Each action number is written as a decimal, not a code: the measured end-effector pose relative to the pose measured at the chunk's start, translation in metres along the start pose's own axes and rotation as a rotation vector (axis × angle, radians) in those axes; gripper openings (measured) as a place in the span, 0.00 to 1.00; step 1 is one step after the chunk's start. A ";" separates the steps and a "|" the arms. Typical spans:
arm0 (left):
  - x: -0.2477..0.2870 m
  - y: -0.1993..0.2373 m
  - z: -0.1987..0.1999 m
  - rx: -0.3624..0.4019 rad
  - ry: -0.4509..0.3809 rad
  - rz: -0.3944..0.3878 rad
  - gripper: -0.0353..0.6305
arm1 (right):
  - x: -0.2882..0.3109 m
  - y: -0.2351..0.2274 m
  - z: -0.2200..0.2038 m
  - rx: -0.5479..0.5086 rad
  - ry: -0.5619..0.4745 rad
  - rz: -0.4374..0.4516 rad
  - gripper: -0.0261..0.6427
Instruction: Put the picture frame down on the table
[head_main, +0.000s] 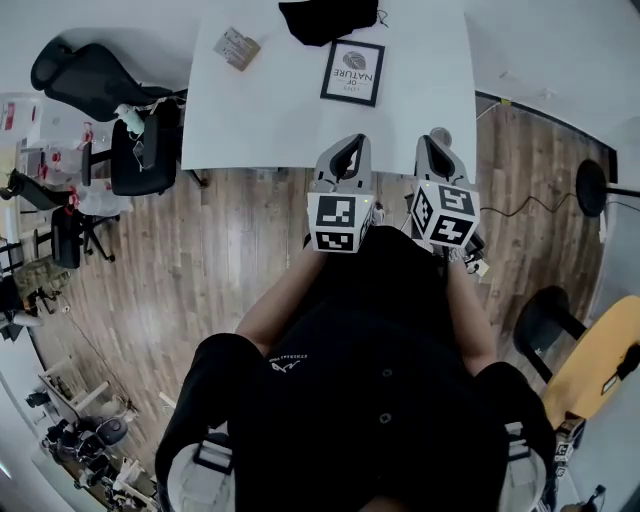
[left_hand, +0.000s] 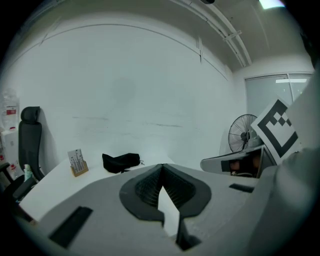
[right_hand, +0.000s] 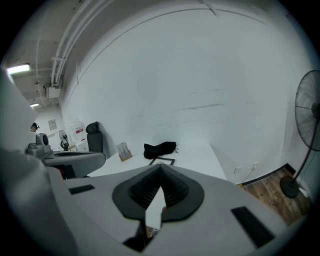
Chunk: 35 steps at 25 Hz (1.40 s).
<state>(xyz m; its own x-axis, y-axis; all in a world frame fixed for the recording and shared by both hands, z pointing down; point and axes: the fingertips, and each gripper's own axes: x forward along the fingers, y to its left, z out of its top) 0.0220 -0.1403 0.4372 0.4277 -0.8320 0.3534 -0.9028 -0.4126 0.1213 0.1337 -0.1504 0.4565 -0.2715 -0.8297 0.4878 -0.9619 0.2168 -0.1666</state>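
The black picture frame (head_main: 352, 72) lies flat on the white table (head_main: 260, 110), toward its far side; its near edge shows just above the jaws in the right gripper view (right_hand: 161, 160). Both grippers hover side by side over the table's near edge, well short of the frame. My left gripper (head_main: 347, 143) (left_hand: 161, 167) has its jaws together with nothing between them. My right gripper (head_main: 430, 140) (right_hand: 160, 167) is shut and empty too.
A black cloth bundle (head_main: 328, 18) (left_hand: 120, 161) (right_hand: 160, 149) lies behind the frame. A small card holder (head_main: 236, 47) (left_hand: 76, 162) stands at the far left. Office chairs (head_main: 100, 80) stand left of the table. A floor fan (right_hand: 307, 115) and a yellow chair (head_main: 600, 360) are at the right.
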 end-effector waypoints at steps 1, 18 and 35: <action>-0.002 -0.001 0.007 0.006 -0.019 0.000 0.06 | -0.003 0.000 0.006 0.000 -0.013 0.000 0.04; -0.034 0.006 0.115 0.046 -0.299 0.064 0.06 | -0.053 0.020 0.101 -0.080 -0.287 0.053 0.04; -0.059 0.001 0.209 0.165 -0.480 0.060 0.06 | -0.101 0.023 0.190 -0.187 -0.501 0.062 0.04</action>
<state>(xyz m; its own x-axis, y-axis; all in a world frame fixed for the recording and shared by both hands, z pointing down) 0.0055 -0.1692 0.2221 0.3823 -0.9168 -0.1153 -0.9240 -0.3794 -0.0476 0.1450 -0.1589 0.2404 -0.3234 -0.9463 0.0059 -0.9463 0.3233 -0.0045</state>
